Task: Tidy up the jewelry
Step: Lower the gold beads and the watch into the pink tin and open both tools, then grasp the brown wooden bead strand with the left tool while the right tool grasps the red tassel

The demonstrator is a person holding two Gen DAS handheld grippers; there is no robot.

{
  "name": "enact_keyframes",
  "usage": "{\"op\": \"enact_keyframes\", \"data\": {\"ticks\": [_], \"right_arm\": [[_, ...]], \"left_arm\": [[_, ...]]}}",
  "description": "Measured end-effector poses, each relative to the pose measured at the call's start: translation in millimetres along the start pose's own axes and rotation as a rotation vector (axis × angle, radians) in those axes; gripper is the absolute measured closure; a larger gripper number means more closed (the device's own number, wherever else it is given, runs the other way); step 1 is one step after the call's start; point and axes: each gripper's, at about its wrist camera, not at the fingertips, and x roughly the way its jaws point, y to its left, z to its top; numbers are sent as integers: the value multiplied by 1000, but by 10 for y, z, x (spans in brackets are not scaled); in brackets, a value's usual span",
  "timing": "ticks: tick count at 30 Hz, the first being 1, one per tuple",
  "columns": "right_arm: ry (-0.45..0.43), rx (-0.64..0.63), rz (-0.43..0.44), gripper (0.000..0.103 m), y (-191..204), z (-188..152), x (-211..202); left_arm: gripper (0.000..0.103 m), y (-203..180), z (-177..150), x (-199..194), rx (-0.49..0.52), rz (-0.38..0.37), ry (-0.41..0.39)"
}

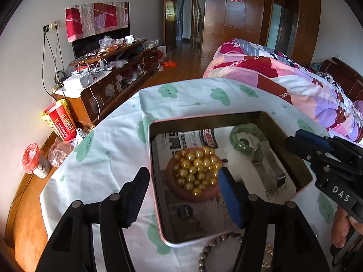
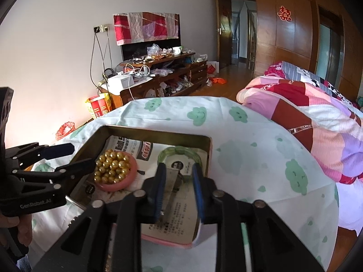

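Note:
A pink-rimmed tin [image 1: 156,204] lined with newspaper sits on the cloud-print cloth. Inside it lie a pink bangle [image 1: 192,196] with a heap of gold beads [image 1: 197,167] on it, a green bangle [image 1: 236,136] and a silver metal watch band [image 1: 270,170]. My left gripper [image 1: 181,195] is open, one finger outside the tin's left wall and the blue pad inside beside the pink bangle. My right gripper [image 2: 179,192] is open over the tin [image 2: 209,154], with the watch band [image 2: 172,179] lying between its fingers and the green bangle [image 2: 179,151] just beyond. The right gripper [image 1: 292,141] also shows at the tin's right rim.
A brown bead bracelet [image 1: 215,242] lies on the cloth in front of the tin. A quilted bed [image 1: 283,77] stands to the right, a cluttered wooden cabinet [image 1: 118,72] along the left wall. The left gripper [image 2: 82,154] reaches in from the left. Hands [image 2: 20,229] hold the handles.

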Motion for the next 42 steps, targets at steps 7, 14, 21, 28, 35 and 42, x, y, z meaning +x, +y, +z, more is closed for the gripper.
{"op": "enact_keyframes", "data": {"ticks": [7,14,21,28,35,42], "right_arm": [[14,22,-7,65,-63,-84,-63],[19,35,-11,56,-88,-184,-219],[36,20,-18,51,-51,-377,-403],[88,0,-28,49,-8,-692,-554],[140,-12,-41,49,17,-972,-660],[150,-22,-42,49,51,-1059,-712]], "left_arm": [[40,34,-89,-59,-23,13,3],[40,7,-290,-290,-11,34,-5],[40,-46,-552,-429,4,47,32],[40,-206,-780,-590,28,35,52],[40,-399,-928,-673,7,-54,74],[40,-550,-946,-621,35,-84,75]]}}
